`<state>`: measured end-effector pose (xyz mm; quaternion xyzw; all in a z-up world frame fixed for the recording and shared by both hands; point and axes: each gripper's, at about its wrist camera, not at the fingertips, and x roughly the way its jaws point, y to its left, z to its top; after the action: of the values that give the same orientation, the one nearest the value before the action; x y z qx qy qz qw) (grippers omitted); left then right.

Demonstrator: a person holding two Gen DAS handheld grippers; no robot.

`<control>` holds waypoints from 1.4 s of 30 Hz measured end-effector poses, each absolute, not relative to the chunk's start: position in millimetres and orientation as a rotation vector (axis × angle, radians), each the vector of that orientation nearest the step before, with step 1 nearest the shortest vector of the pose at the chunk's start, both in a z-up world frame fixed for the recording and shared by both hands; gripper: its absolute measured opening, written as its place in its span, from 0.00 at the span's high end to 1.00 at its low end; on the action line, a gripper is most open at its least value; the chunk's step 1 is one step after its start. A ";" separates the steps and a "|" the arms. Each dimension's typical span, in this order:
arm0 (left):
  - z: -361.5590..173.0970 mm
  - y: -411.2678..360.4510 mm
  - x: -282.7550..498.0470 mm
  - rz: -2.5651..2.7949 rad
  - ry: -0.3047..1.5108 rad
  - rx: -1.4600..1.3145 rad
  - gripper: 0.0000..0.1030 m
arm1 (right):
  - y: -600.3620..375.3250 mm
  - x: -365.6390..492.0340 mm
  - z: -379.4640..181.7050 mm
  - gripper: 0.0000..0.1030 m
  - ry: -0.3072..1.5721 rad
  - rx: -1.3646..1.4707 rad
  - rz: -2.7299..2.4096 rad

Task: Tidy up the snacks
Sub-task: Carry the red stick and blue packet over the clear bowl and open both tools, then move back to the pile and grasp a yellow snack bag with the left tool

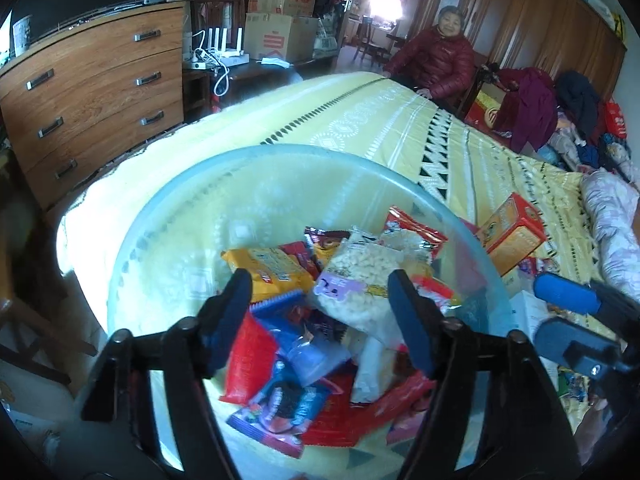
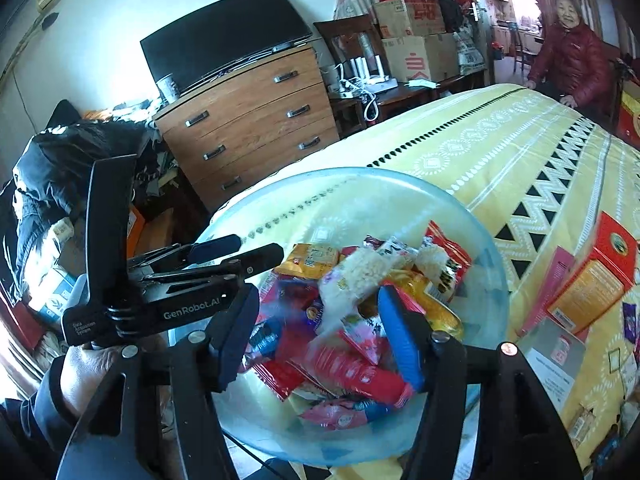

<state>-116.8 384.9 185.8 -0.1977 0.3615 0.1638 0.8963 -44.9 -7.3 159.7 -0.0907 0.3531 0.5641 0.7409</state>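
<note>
A clear plastic bowl (image 1: 168,216) sits on the yellow bedspread, also in the right wrist view (image 2: 472,208). It holds several snack packets: a bag of white puffed snacks (image 1: 360,272), an orange cracker pack (image 1: 268,268), red packets (image 1: 244,364) and a blue packet (image 1: 280,404). My left gripper (image 1: 320,312) is open and empty above the bowl. My right gripper (image 2: 316,328) is open and empty over the same bowl; a red packet (image 2: 352,368) lies between its fingers. The left gripper shows in the right wrist view (image 2: 236,254), the right one in the left wrist view (image 1: 560,312).
An orange box (image 1: 512,236) lies on the bed right of the bowl, with flat packets (image 2: 556,352) and more snacks nearby. A wooden dresser (image 1: 92,96) stands left of the bed. A person in a red jacket (image 1: 436,60) sits at the far end. Clothes pile at right.
</note>
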 end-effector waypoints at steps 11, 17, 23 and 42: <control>236.6 229.7 -99.1 -0.013 0.671 -0.246 0.15 | -247.4 -65.4 69.9 0.20 0.775 -0.114 0.891; 238.7 124.0 -83.4 -0.271 0.700 -0.186 0.14 | -438.3 35.6 6.3 0.20 0.950 0.174 0.453; 215.7 75.0 -74.2 -0.341 0.800 -0.122 0.14 | -505.6 136.4 -31.8 0.19 0.972 0.338 0.339; 143.7 17.0 -57.4 -0.421 1.020 -0.206 0.14 | -501.2 11.1 -3.4 0.19 0.940 0.240 0.532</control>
<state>-57.4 17.0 143.7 -0.0976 0.4836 -0.1998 0.8466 11.1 -501.2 -3.4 0.1141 0.4463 0.2525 0.8509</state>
